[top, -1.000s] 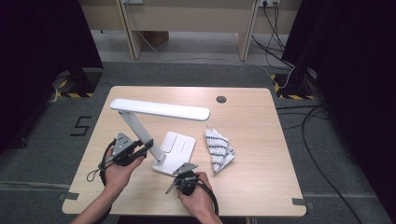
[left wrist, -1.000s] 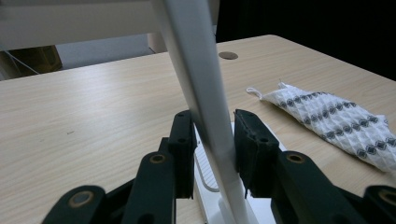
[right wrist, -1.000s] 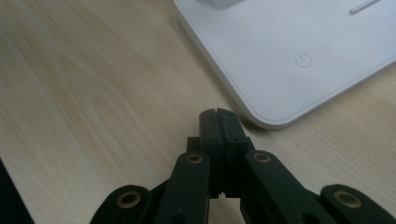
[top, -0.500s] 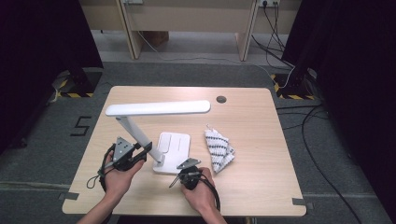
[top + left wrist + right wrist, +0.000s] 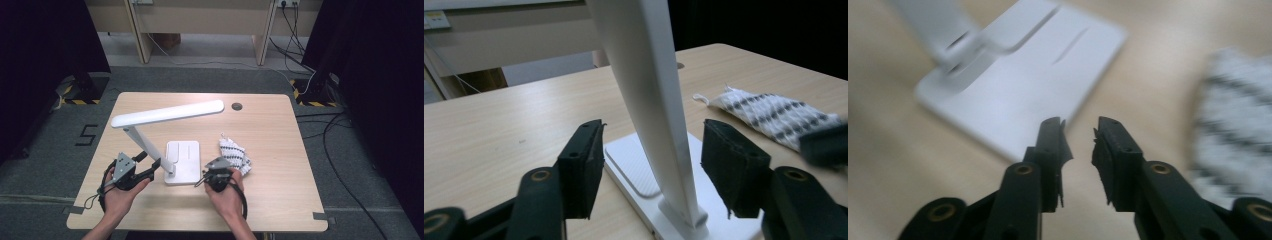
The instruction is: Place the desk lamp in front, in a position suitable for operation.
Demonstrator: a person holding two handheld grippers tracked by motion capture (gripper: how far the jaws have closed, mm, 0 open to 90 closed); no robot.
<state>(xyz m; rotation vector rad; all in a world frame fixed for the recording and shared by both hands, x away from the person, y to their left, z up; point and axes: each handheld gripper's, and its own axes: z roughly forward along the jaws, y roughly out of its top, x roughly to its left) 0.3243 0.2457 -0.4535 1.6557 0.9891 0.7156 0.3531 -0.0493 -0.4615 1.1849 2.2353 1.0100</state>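
Two tools are at work here, and from the high view your left tool (image 5: 152,169) points at the foot of the white desk lamp (image 5: 165,114), while your right tool (image 5: 202,181) sits just off the near corner of the lamp's base (image 5: 183,161). The folded spotted cloth (image 5: 234,153) lies just beyond your right tool, touching nothing else. Beyond the lamp head the surface (image 5: 270,125) is bare up to its far edge, so you have open room there.

Along your left tool (image 5: 651,170), the jaws have just been opening and stand spread on either side of the lamp's stem (image 5: 654,115), with a clear gap at each pad (image 5: 583,170); it looks like a release, the lamp now standing by itself.

Along your right tool (image 5: 1079,165), the picture is blurred, but the jaws have just been opening, are part-spread and hold nothing. The base corner (image 5: 1018,95) lies just ahead, the cloth (image 5: 1233,135) off to one side.
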